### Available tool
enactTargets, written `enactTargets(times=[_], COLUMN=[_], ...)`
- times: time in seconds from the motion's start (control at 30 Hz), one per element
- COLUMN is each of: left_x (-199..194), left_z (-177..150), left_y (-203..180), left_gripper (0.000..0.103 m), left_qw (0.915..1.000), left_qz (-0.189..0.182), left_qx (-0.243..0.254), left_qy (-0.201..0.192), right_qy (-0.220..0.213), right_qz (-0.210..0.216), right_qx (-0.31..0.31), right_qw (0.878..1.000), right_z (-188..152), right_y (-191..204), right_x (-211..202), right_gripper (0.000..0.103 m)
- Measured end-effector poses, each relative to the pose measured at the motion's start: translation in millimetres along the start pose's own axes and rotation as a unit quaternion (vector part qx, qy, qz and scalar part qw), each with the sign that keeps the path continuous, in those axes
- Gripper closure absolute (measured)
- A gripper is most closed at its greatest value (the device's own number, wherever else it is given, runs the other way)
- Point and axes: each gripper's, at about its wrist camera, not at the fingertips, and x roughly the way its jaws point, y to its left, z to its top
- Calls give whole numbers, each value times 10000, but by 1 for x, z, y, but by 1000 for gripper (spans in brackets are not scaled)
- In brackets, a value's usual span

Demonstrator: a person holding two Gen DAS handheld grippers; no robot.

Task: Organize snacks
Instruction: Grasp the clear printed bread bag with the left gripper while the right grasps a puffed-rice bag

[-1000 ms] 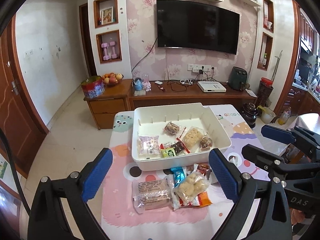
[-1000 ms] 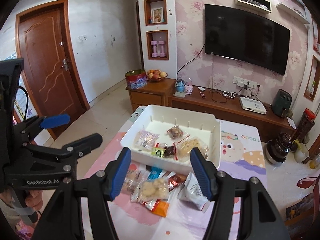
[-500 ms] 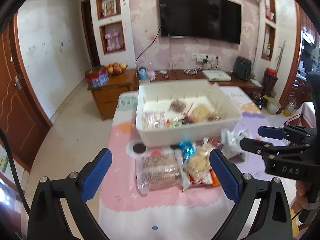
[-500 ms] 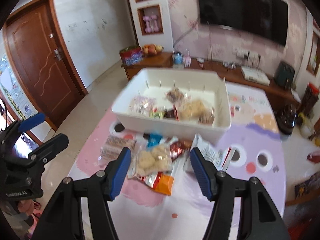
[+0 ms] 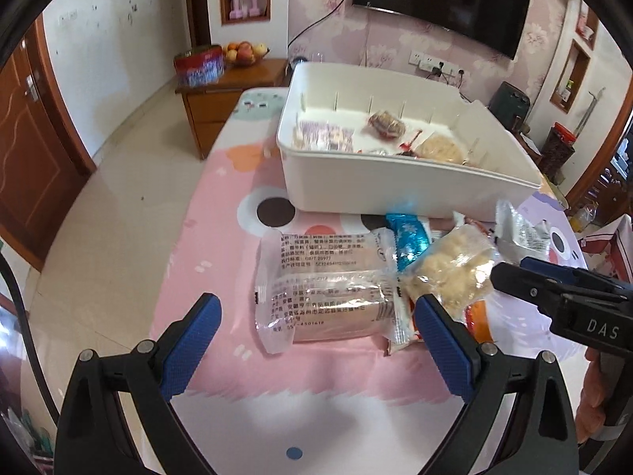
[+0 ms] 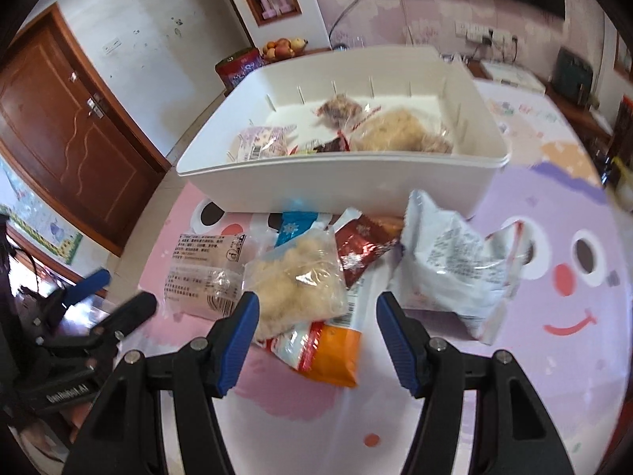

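A white bin (image 5: 395, 182) (image 6: 336, 182) holding several wrapped snacks stands on the cartoon-print table. Loose snacks lie in front of it: a clear-wrapped cake (image 5: 328, 297) (image 6: 201, 277), a bag of pale puffs (image 5: 451, 273) (image 6: 296, 281), a blue packet (image 5: 407, 237), a red-brown packet (image 6: 364, 249), an orange-and-white packet (image 6: 328, 348) and a white pouch (image 6: 455, 269). My left gripper (image 5: 316, 340) is open, low over the near end of the clear-wrapped cake. My right gripper (image 6: 316, 336) is open, just above the orange-and-white packet and the puff bag's near end.
A wooden TV cabinet (image 5: 237, 83) with a fruit bowl (image 5: 245, 53) and a red tin (image 5: 199, 65) stands behind the table. A brown door (image 6: 75, 134) is at the left. The table edge drops to tiled floor (image 5: 130, 198) on the left.
Both grippers have come down and forward toward the loose snack pile, which now looms much larger. Both stay open and hold nothing.
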Motion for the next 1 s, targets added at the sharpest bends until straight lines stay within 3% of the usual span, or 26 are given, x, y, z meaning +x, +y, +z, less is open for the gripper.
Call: enactTargets(times=[0.27,0.47,0.67,0.77,0.87,1.0], left_x=[41,70,89,99,102,110], left_z=[6,11,20,22,26,30], left_y=[7,10,0,-11,-25,-32], left_gripper=[5,5,1,0,0,0], left_qw=[9984,9936,9942,9947,9956,9953], left_qz=[-215,-548,-258,88,388,564], left_qx=[-277,-539,-492,-264,64,147], left_qy=[436,827,917,991,849,768], right_qy=[298,120,-141,-138,-107,-95], right_qz=[431,568,268,243,261,260], right_qx=[298,-57,-412,-421,-400,-415], right_qw=[9982,9983,9987,9987,9988,9988], right_z=[8,5,-1,-5,-6,-7], right_y=[-6,3,9,8,7,8], right_x=[40,40,23,20,18,19], right_gripper=[41,62,66,66,66,67])
